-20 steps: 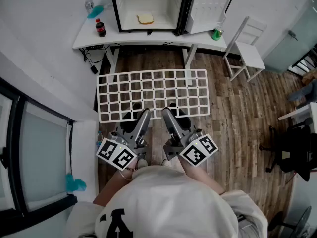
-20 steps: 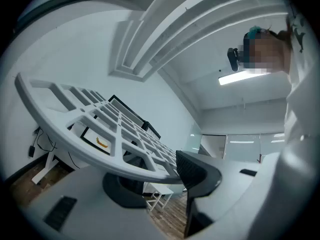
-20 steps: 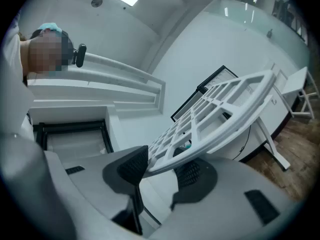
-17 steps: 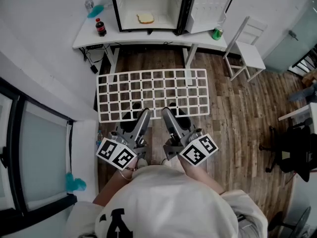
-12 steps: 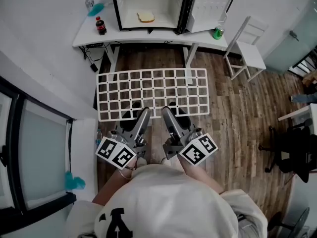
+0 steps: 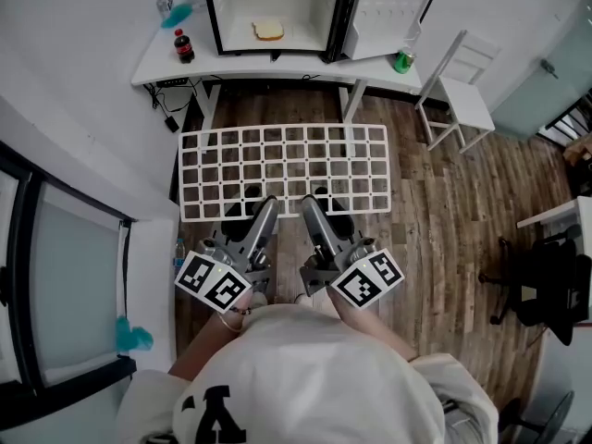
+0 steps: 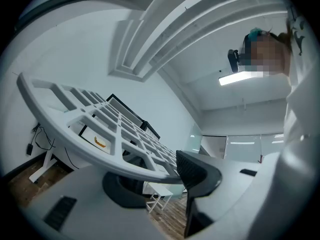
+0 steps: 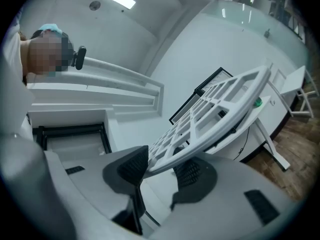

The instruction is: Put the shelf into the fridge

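Observation:
A white grid shelf [image 6: 285,169] hangs level over the wooden floor, in front of the open mini fridge [image 6: 273,12]. My left gripper [image 6: 266,209] is shut on the shelf's near edge, left of its middle. My right gripper [image 6: 308,206] is shut on the same edge just to the right. In the left gripper view the shelf [image 7: 100,134] runs away from the left gripper [image 7: 160,179], its rim pinched between the dark pads. The right gripper view shows the shelf [image 8: 220,109] clamped the same way in the right gripper [image 8: 162,169]. The fridge door [image 6: 388,7] stands swung open to the right.
The fridge stands on a white table [image 6: 305,70]. A piece of bread [image 6: 268,30] lies inside it. A cola bottle [image 6: 184,46] stands left of it, a green bottle [image 6: 403,62] right. A white chair [image 6: 460,95] and a black office chair [image 6: 546,285] are at the right.
The view has shifted a little; shelf and grippers sit slightly higher in the picture. Both grippers keep the same hold on the shelf's near edge.

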A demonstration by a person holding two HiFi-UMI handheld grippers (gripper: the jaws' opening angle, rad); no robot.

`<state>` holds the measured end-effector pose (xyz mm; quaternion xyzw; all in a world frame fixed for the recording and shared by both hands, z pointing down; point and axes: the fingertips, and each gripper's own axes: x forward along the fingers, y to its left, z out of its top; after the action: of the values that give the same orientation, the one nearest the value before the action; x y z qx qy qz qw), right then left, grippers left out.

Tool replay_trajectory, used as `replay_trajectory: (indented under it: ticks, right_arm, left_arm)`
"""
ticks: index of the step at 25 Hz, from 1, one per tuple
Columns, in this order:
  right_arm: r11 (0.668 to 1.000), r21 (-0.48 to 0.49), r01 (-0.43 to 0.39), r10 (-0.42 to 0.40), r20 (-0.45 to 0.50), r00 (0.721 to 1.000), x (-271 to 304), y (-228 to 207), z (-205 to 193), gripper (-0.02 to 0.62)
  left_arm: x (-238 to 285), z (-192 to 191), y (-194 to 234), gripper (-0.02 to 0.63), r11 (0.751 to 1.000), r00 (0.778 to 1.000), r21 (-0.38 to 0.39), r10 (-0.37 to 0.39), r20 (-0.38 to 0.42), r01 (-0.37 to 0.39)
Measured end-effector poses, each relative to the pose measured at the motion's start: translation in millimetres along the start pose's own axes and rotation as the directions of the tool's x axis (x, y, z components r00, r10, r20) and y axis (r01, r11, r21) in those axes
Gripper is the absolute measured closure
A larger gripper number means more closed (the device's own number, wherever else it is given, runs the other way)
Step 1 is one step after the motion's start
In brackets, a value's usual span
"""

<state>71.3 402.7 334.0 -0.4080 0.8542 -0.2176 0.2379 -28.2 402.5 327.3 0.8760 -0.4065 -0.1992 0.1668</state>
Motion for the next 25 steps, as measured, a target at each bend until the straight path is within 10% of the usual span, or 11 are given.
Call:
replay_trajectory:
  ticks: [14,25]
  right_arm:
    - [0.998,0.01,-0.057,0.058,-0.027,0.998,-10.8,-21.2,15.2,0.44]
    - [1.0,0.004,-0.014,0.014,-0.012,1.0,64.1,-64.8,7.6,0.44]
  left_arm:
    - [16.0,-15.8,-15.8,0.436,0.999,0.998,0.006,0.05,0.039,-0.05]
    - [70.9,-3.9,56.2,0.436,1.0,1.0,0.011,0.01,0.012,-0.01]
